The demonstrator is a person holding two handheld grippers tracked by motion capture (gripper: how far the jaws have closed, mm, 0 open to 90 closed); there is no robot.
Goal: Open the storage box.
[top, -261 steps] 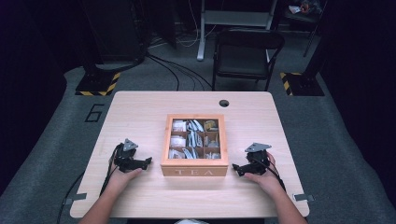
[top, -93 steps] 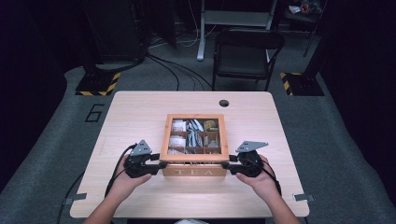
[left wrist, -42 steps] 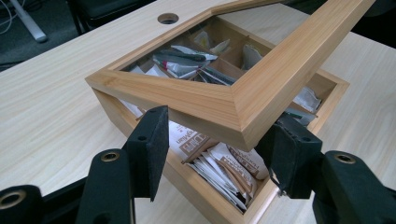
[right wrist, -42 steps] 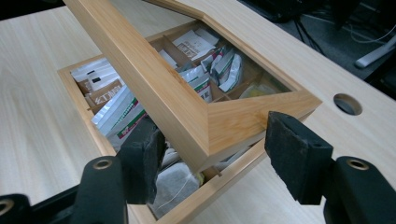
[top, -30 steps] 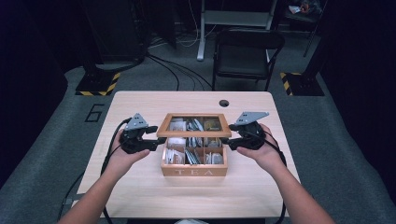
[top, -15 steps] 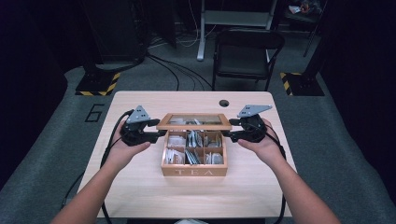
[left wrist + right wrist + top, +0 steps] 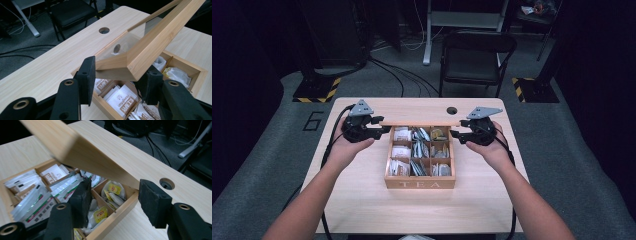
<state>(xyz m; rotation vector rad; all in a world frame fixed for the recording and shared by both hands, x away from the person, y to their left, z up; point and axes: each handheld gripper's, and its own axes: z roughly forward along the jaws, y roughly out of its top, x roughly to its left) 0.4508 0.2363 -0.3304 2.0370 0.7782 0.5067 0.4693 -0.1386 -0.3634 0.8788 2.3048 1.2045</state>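
Note:
A wooden tea box [image 7: 419,184] marked TEA stands mid-table, its compartments full of tea bags [image 7: 419,150]. Its glass-paned lid [image 7: 419,122] is swung up on the far hinge and looks edge-on from the high view. My left gripper [image 7: 384,131] holds the lid's left front corner. In the left gripper view that corner [image 7: 155,42] sits between the jaws, which have just been closing, and both pads touch it. My right gripper [image 7: 454,134] is at the lid's right front corner. In the right gripper view the lid [image 7: 82,152] runs between the pads, above the tea bags [image 7: 37,195].
A round cable hole [image 7: 452,110] lies in the table just beyond the box. A black chair [image 7: 474,55] stands behind the table, with cables on the floor. Bare wood lies in front of the box and on both sides.
The lid has swung up from closed to steeply raised. Both hands have moved away from the front of the box toward the far side and risen with the lid's corners.

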